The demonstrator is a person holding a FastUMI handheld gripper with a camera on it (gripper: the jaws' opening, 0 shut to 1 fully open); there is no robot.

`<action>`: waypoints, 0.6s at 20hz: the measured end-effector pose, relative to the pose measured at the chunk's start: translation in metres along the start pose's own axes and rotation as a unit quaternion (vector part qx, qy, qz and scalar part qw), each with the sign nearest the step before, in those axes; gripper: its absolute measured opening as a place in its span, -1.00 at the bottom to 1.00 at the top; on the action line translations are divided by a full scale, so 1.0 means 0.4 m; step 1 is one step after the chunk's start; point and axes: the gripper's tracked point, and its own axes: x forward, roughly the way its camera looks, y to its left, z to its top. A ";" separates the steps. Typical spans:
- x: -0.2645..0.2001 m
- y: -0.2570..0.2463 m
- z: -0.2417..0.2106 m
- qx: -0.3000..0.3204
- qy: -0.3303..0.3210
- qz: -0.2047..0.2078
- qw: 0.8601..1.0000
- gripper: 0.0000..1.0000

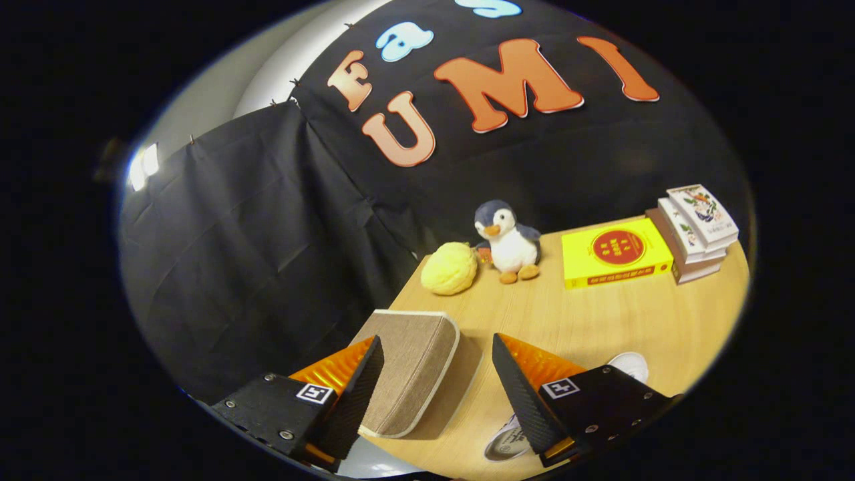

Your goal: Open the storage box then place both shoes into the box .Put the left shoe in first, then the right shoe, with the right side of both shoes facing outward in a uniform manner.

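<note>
- While the tool (437,381) hovers with its fingers apart and nothing between them, the closed fabric storage box (413,371) sits just ahead, nearer the left finger.
- White shoes (631,366) peek out beside and under the right finger, mostly hidden.
- Beyond, left to right: a yellow plush ball (449,268), a penguin toy (507,242), a yellow book (616,252), stacked books (695,230).
- Everything rests on a light wooden worktop (588,321); black cloth (267,234) hangs behind.

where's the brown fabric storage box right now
In the gripper view, the brown fabric storage box sits on the wooden table between the open tongs, nearer the left one, with the yellow round plush beyond it.
</note>
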 end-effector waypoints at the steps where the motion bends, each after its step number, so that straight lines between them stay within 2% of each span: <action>1: 0.008 0.004 -0.033 0.013 0.017 0.009 1.000 0.95; 7: 0.076 0.030 -0.163 0.078 0.105 0.040 0.991 0.94; 12: 0.133 0.023 -0.262 0.079 0.155 0.042 0.984 0.95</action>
